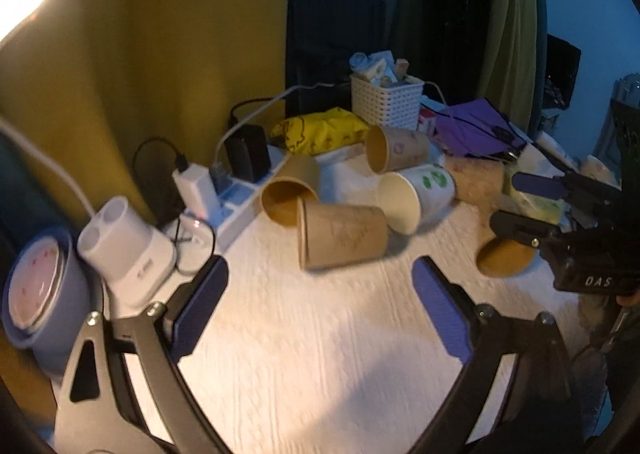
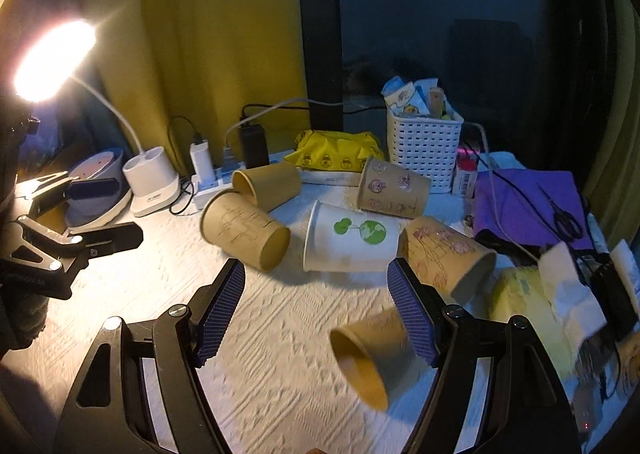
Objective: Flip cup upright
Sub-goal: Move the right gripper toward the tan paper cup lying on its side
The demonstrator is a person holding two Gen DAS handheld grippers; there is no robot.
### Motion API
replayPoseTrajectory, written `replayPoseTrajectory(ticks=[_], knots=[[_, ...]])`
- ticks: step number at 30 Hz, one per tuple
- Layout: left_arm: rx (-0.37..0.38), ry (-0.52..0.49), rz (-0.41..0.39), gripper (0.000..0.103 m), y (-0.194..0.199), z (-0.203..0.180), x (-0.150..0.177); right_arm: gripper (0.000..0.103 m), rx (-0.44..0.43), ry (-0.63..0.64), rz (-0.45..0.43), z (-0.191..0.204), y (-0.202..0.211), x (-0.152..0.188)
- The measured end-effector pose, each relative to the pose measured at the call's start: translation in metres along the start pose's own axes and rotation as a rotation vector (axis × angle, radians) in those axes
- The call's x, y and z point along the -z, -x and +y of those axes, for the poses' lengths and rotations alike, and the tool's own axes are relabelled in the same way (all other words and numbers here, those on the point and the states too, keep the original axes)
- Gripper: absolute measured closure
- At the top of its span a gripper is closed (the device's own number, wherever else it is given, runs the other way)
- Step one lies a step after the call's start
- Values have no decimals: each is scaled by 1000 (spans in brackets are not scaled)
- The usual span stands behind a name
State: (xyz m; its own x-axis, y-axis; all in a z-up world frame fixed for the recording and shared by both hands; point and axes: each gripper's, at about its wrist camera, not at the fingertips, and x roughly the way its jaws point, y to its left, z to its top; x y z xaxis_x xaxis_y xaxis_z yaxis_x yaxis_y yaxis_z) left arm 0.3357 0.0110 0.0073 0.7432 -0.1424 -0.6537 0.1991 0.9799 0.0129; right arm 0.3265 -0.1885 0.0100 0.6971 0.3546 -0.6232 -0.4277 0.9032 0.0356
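Note:
Several paper cups lie on their sides on the white textured table (image 2: 280, 354). In the right wrist view a brown cup (image 2: 370, 358) lies tilted, mouth toward the camera, touching the right finger pad (image 2: 412, 314). My right gripper (image 2: 316, 310) is open and empty. A white cup with green print (image 2: 350, 240) and brown cups (image 2: 244, 230) lie beyond it. In the left wrist view my left gripper (image 1: 320, 310) is open and empty, short of a brown cup (image 1: 340, 234). The right gripper (image 1: 532, 201) shows at the right, over another brown cup (image 1: 504, 260).
A power strip with chargers (image 1: 236, 189), a white lamp base (image 1: 124, 250) and a blue bowl (image 1: 36, 290) stand at the left. A white basket (image 2: 424, 149), a yellow packet (image 2: 336, 153), a purple cloth (image 2: 528, 205) and yellow tissues (image 2: 536, 314) crowd the back and right.

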Motion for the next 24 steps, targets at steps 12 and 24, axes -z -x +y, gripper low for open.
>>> replayPoseTrajectory(ticks=[12, 24], knots=[[20, 14, 80, 9, -103, 24, -54, 27, -28, -111, 95, -38, -61, -31], [55, 21, 200, 9, -165, 37, -66, 27, -31, -147, 120, -53, -85, -35]])
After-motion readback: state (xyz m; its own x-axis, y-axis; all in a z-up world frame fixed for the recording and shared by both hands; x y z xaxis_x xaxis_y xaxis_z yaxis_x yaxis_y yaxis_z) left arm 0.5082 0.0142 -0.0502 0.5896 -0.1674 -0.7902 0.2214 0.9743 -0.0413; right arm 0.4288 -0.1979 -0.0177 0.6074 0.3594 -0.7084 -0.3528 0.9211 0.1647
